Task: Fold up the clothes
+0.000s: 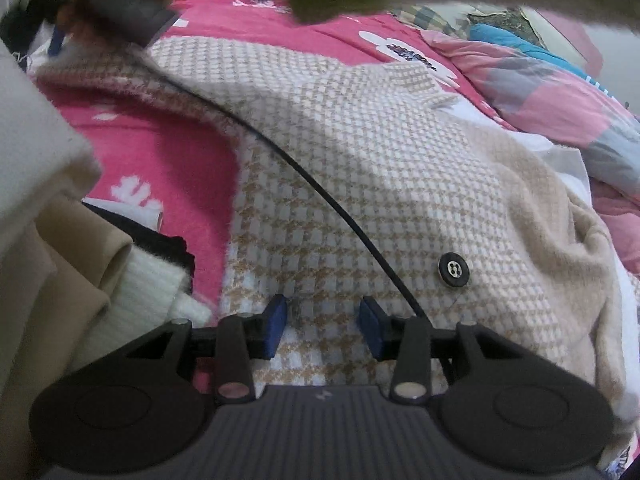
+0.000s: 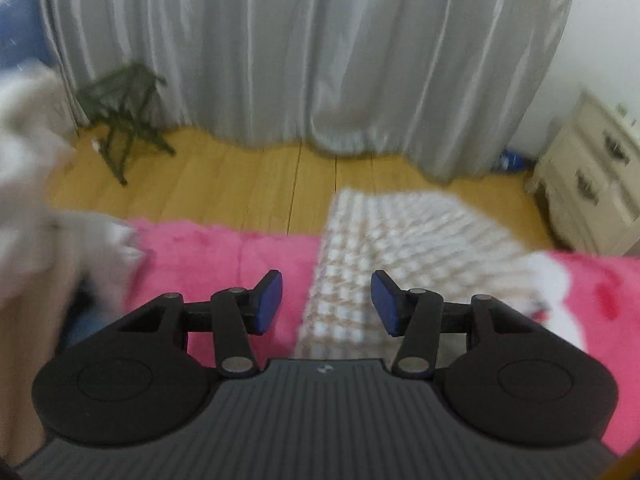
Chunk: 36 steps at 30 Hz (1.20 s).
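Coat: a checked coat [image 1: 360,152] in tan and white lies spread on the pink blanket [image 1: 160,152] on the bed. One part hangs toward the wood floor [image 2: 240,184] in the right view.
Feel: it looks thick, soft and fuzzy. I think it is a bit heavy and floppy, not slippery.
Button: one black button [image 1: 454,270] sits near the fuzzy tan edge.
Left gripper [image 1: 323,326]: blue pads are apart, low over the coat, holding nothing.
Right gripper [image 2: 326,300]: pads are apart, over the coat, holding nothing.
Where to grab: pinch a thick edge or corner, not the button.
Nearby: other clothes [image 1: 60,264] are piled to the left.
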Each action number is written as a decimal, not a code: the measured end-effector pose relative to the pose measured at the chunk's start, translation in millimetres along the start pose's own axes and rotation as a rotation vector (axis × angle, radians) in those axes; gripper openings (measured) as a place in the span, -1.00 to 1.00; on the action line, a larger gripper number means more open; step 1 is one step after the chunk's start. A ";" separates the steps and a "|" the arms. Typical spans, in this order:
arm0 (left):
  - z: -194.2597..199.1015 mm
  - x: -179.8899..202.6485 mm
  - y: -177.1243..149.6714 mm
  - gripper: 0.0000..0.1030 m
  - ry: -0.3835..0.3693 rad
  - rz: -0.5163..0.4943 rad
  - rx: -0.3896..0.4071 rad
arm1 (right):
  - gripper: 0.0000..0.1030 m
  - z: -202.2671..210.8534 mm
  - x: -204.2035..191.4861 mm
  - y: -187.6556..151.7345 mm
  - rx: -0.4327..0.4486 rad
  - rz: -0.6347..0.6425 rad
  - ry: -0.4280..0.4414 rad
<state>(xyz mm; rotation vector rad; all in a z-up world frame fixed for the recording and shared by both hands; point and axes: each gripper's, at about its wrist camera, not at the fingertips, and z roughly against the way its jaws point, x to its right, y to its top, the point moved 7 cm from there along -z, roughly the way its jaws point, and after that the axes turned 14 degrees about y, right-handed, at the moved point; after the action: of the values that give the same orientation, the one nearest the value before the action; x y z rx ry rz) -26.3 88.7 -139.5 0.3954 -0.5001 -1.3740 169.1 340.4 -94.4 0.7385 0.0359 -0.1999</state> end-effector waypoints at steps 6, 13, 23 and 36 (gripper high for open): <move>-0.3 3.3 0.0 -0.15 -0.007 -0.008 0.011 | -0.90 10.9 27.9 -6.5 0.090 -0.195 -0.056; -0.4 4.2 -0.6 -0.15 -0.012 -0.023 0.019 | -0.89 138.0 91.2 -22.1 0.633 -0.682 0.047; 0.7 3.3 -0.8 -0.15 -0.012 -0.014 0.012 | -0.75 14.6 -36.8 2.9 0.162 -0.371 0.412; 1.7 0.0 -1.0 -0.15 -0.015 -0.016 0.008 | -0.26 127.8 104.2 -94.0 0.042 -0.348 -0.065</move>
<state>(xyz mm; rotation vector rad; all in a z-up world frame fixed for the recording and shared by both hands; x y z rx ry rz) -28.1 88.6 -138.6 0.3965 -0.5164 -1.3918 248.2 169.2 -73.0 0.7636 0.0991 -0.5578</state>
